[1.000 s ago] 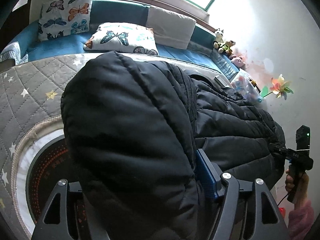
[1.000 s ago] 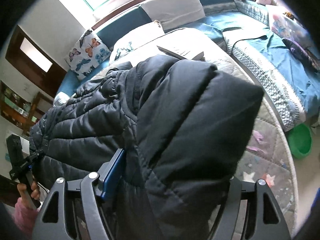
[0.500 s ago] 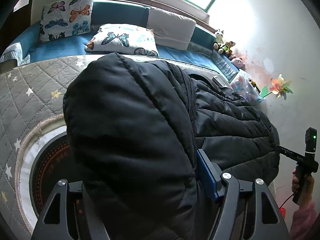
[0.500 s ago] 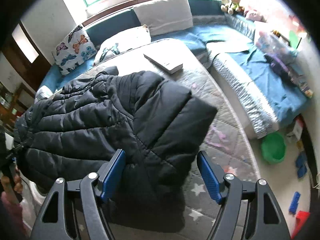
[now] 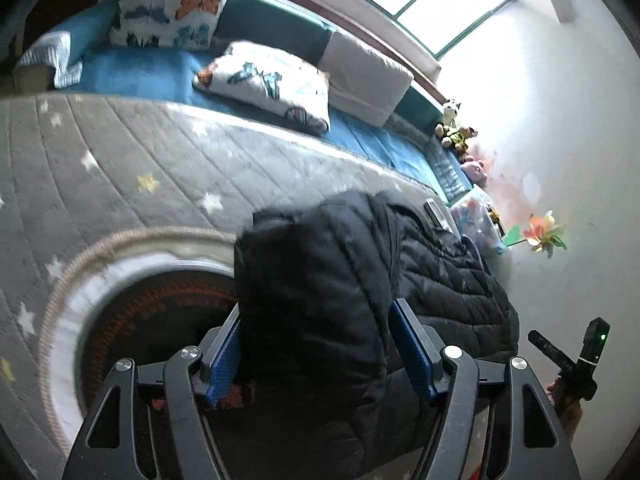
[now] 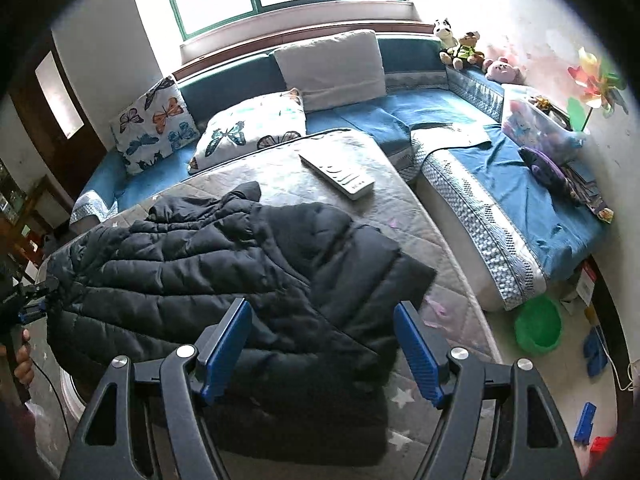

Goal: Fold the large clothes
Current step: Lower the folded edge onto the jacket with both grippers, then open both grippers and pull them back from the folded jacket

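Both claws gaped: right gripper (image 6: 322, 346) above the black jacket (image 6: 224, 276), left gripper (image 5: 316, 354) straddling its fold unpinched; bare quilt (image 6: 452, 308) lower right; no legible writing.

Quilt (image 5: 120, 184) motion-blurred, jacket (image 5: 320, 300) hem cut by bottom edge, perhaps against left gripper (image 5: 316, 356) fingers (image 5: 222, 356).

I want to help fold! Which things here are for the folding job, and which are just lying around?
For the job:
- black puffy jacket
- left gripper
- right gripper
- grey star quilt under it

Just lying around:
- butterfly pillows
- white flat box
- stuffed toys
- green basin
- pinwheel
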A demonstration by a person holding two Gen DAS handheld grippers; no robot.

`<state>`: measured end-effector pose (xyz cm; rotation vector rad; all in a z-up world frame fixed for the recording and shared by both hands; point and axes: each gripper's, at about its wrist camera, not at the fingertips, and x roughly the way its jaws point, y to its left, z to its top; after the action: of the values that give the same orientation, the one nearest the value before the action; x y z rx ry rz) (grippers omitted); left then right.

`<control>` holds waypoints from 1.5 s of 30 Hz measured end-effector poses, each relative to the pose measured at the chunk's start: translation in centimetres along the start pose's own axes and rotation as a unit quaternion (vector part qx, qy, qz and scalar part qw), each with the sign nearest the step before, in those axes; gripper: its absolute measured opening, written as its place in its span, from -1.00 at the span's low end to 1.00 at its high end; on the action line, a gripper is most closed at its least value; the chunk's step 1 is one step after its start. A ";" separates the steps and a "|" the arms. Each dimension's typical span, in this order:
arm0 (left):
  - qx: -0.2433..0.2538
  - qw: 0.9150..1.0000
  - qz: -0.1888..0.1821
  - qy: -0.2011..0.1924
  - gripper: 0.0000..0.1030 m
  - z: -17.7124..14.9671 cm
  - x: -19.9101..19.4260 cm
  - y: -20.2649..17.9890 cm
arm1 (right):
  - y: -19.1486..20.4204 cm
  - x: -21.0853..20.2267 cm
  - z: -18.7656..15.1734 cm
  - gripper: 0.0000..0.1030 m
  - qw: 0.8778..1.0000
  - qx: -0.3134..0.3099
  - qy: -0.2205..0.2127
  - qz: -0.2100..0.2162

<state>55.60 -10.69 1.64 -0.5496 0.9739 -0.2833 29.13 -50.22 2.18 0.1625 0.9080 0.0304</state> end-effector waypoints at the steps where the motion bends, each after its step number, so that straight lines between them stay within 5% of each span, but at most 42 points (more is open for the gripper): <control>1: 0.003 1.000 0.003 -0.001 0.43 0.1 -0.5 0.0 | 0.3 0.6 0.2 0.56 1.000 -0.002 0.002 0.006; 8: 0.051 0.997 0.042 -0.031 0.43 0.3 -4.0 -1.4 | 1.6 2.8 0.4 0.56 1.000 -0.001 0.011 0.004; 12: 0.086 0.994 0.034 -0.062 0.43 0.3 -6.9 -3.3 | 0.8 6.9 -0.2 0.56 0.998 0.001 0.061 -0.019; 17: 0.125 0.991 0.003 -0.052 0.43 0.2 -8.2 -5.8 | 0.8 6.9 -0.1 0.57 0.998 0.018 0.063 -0.026; 25: 0.171 0.985 0.029 -0.004 0.43 -0.9 -3.5 -8.2 | 5.2 5.7 2.5 0.56 0.999 -0.011 0.036 0.006; 31: 0.209 0.974 0.090 0.022 0.43 -2.4 0.7 -8.0 | 6.6 10.0 2.2 0.59 0.996 -0.029 0.075 -0.034; 39: 0.274 0.950 0.142 -0.046 0.43 -6.8 -2.6 -11.4 | 9.1 3.0 0.0 0.59 0.996 -0.063 0.036 -0.050; 45: 0.288 0.946 0.108 -0.102 0.64 -12.5 -9.6 -13.5 | 10.6 -2.5 -3.9 0.59 0.998 -0.063 0.003 -0.030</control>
<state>40.12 -21.36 10.42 0.0655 0.6965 -0.2914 25.00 -39.48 3.44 0.0174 0.9128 0.0335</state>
